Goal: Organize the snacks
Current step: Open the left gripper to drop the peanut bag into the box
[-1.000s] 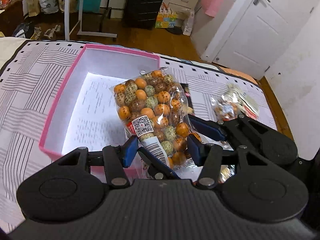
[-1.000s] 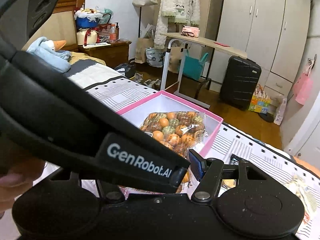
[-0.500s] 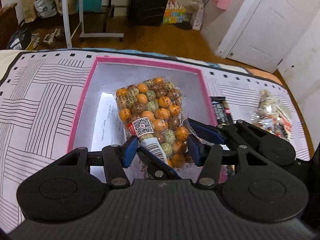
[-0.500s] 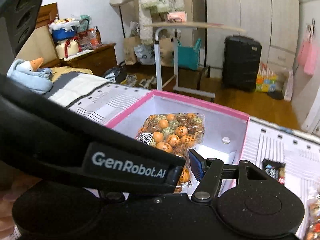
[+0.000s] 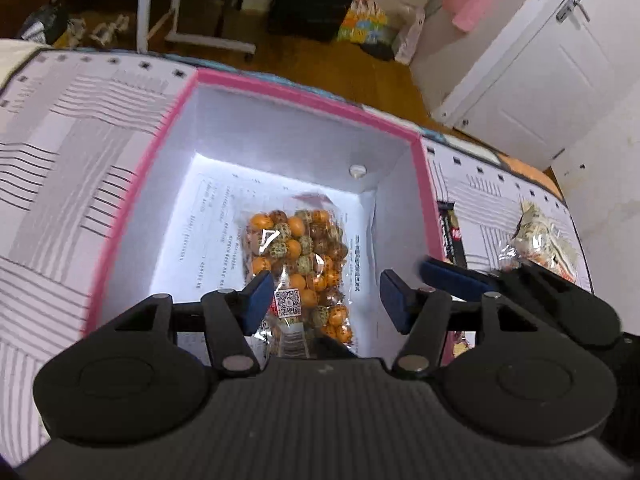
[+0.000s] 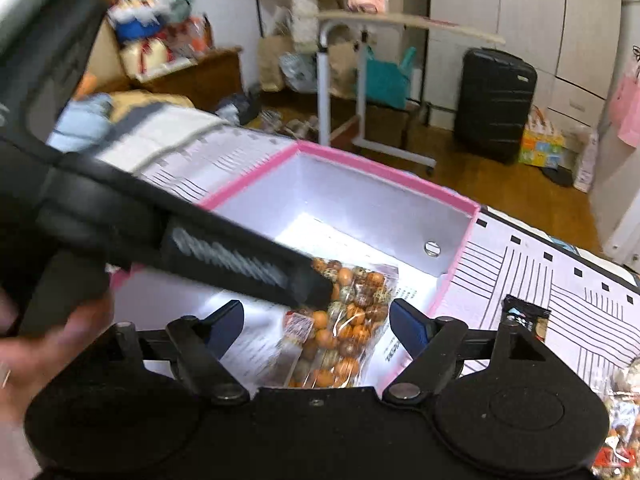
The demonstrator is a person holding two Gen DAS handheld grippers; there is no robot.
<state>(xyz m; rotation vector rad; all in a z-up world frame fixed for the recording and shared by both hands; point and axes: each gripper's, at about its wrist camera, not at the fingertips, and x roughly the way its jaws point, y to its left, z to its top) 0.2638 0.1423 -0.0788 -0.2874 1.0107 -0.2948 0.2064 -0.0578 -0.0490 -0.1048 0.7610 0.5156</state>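
Bedroom scene. A bedspread (image 5: 72,152) with a grey line pattern covers the bed; beyond it lie a wooden floor (image 6: 472,184), a black suitcase (image 6: 494,104), a white door (image 5: 532,76) and a wheeled side table (image 6: 400,32). A pink-rimmed box (image 5: 304,96) with white walls sits on the bedspread. The left gripper (image 5: 326,300) points steeply down into the box, its jaws opening and clear of the bag of round candies (image 5: 302,264), which lies on the printed paper lining the box floor, between and just ahead of the blue pads. The right gripper (image 6: 316,320) also hangs over the box, jaws opening, gripping nothing. To its right, outside the box, lie a dark snack bar (image 6: 524,316) and a clear snack packet (image 5: 540,236). A hand (image 6: 28,352) holds the left device.
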